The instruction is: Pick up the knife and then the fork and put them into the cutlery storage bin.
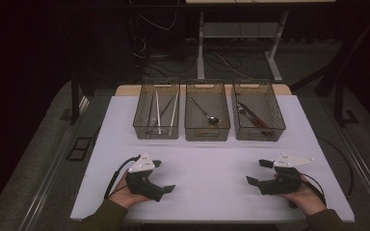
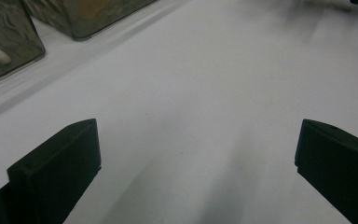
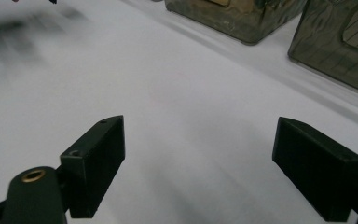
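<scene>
High view: your left gripper [image 1: 163, 175] and right gripper [image 1: 257, 172], jaws open, empty, near edge; bins [image 1: 207, 110] along far edge.

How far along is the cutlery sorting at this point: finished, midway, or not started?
It looks finished or paused. Done: chopsticks lie in the left bin, a spoon in the middle bin, dark-handled utensils in the right bin. In hand: nothing; the left gripper and right gripper sit open over the white table. Left: no loose cutlery visible.
</scene>
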`<state>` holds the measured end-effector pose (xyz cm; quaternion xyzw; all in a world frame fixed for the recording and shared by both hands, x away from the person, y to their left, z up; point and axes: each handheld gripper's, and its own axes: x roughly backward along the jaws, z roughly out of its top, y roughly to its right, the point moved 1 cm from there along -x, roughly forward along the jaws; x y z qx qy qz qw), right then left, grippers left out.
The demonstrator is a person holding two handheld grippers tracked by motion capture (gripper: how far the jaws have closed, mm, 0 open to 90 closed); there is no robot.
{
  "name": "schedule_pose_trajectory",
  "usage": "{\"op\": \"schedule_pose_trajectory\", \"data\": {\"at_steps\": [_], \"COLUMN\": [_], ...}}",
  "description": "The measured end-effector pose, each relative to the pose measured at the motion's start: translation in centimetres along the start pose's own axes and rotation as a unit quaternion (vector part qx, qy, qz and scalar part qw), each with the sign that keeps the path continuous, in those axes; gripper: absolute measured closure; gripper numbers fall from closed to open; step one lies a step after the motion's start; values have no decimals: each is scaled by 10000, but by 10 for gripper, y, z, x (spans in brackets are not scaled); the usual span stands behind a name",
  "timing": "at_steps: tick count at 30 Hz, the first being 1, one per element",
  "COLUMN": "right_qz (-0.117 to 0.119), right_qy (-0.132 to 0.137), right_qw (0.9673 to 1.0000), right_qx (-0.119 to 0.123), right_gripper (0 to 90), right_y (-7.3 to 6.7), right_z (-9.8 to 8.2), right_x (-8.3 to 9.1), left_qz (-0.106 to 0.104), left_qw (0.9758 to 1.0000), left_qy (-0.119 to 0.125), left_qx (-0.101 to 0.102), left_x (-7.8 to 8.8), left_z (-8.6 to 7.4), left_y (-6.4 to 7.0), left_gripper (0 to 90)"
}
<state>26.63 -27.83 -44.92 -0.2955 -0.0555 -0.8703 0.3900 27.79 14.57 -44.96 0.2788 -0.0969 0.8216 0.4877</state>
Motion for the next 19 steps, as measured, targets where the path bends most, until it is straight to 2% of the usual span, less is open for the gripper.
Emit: {"op": "schedule_pose_trajectory", "data": {"at_steps": [11, 14, 19], "right_qz": [12, 78, 86], "right_qy": [-137, -172, -132], "right_qw": [9999, 9998, 9999], "right_qx": [81, 91, 66], "right_gripper": [171, 171, 171], "right_y": [-3, -4, -3], "right_z": [-7, -7, -7], "right_x": [0, -2, -1], "left_qz": [16, 22, 18], "left_qw": [10000, 10000, 10000], "left_qy": [-26, -18, -37], "left_qx": [8, 18, 1], "left_x": [0, -1, -1], "left_z": [0, 0, 0], "left_y": [0, 0, 0], "left_gripper": [0, 0, 0]}}
